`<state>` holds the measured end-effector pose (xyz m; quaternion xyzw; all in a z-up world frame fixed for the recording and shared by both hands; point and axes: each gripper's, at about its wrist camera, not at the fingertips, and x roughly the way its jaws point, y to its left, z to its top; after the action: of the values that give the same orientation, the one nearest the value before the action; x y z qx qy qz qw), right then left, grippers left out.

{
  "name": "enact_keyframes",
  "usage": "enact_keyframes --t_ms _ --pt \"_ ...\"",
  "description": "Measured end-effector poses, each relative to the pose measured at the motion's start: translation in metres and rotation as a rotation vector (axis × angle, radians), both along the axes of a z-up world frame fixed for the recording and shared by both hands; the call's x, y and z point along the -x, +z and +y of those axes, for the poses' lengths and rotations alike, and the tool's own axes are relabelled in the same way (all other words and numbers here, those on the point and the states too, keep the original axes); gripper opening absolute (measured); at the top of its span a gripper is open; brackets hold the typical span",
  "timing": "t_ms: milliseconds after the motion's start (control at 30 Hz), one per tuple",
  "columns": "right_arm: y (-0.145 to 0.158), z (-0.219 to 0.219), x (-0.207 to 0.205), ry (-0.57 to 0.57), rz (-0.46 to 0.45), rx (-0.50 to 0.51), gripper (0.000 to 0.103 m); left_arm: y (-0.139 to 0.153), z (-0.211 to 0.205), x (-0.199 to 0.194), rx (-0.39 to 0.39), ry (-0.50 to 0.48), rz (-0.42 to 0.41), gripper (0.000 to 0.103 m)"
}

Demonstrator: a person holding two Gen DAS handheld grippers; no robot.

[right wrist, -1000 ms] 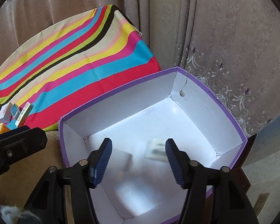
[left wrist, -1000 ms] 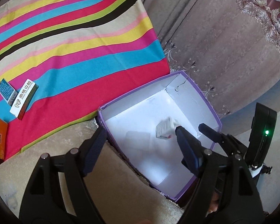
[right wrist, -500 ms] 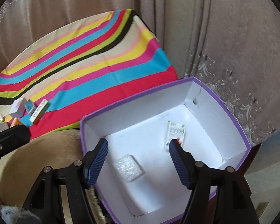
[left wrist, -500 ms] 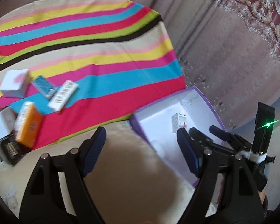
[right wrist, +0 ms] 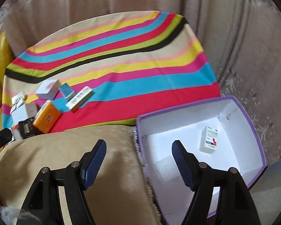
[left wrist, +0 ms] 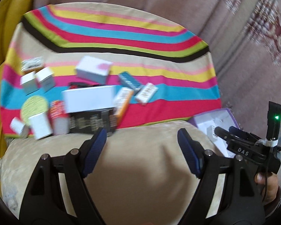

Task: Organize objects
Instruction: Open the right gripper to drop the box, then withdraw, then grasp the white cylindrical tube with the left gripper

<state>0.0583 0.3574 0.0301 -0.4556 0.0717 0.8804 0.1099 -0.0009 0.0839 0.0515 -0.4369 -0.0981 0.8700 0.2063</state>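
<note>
Both grippers are open and empty. My left gripper hovers over the beige cushion, facing several small boxes on the striped cloth: an orange box, a white-and-orange box, a teal box, a large white box. My right gripper hangs at the left wall of the purple-rimmed white box, which holds a white medicine box and a pale square item. The purple box also shows in the left wrist view.
Beige cushion lies under both grippers. Curtains hang behind and to the right. A yellow sofa part is at far left. The right gripper's body sits right of my left gripper. A black box lies at the cloth's near edge.
Both grippers swung left, away from the purple box toward the pile of boxes on the striped cloth. The white medicine box now lies still inside the purple box.
</note>
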Motion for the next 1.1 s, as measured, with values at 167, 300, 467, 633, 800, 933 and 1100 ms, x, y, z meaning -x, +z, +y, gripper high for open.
enact_keyframes --t_ms 167,300,467,633,800,933,1100 --pt "0.003 -0.023 0.011 0.05 -0.008 0.001 0.074 -0.005 -0.048 -0.007 -0.011 0.097 -0.007 0.081" --pt "0.002 -0.048 0.02 0.105 -0.023 -0.003 0.074 -0.014 -0.084 -0.008 -0.005 0.178 -0.026 0.081" --pt "-0.001 -0.082 0.032 0.196 -0.047 0.001 0.074 -0.027 -0.135 -0.005 0.011 0.291 -0.061 0.081" --pt "-0.003 -0.115 0.042 0.279 -0.057 0.01 0.074 -0.038 -0.169 0.004 0.03 0.353 -0.101 0.081" --pt "-0.005 -0.144 0.052 0.354 -0.071 -0.002 0.075 -0.049 -0.184 0.019 0.047 0.372 -0.146 0.081" --pt "-0.005 -0.158 0.056 0.394 -0.076 -0.003 0.075 -0.059 -0.188 0.042 0.147 0.309 -0.194 0.081" --pt "-0.004 -0.166 0.066 0.4 -0.076 0.034 0.075 -0.076 -0.184 0.067 0.281 0.182 -0.237 0.081"
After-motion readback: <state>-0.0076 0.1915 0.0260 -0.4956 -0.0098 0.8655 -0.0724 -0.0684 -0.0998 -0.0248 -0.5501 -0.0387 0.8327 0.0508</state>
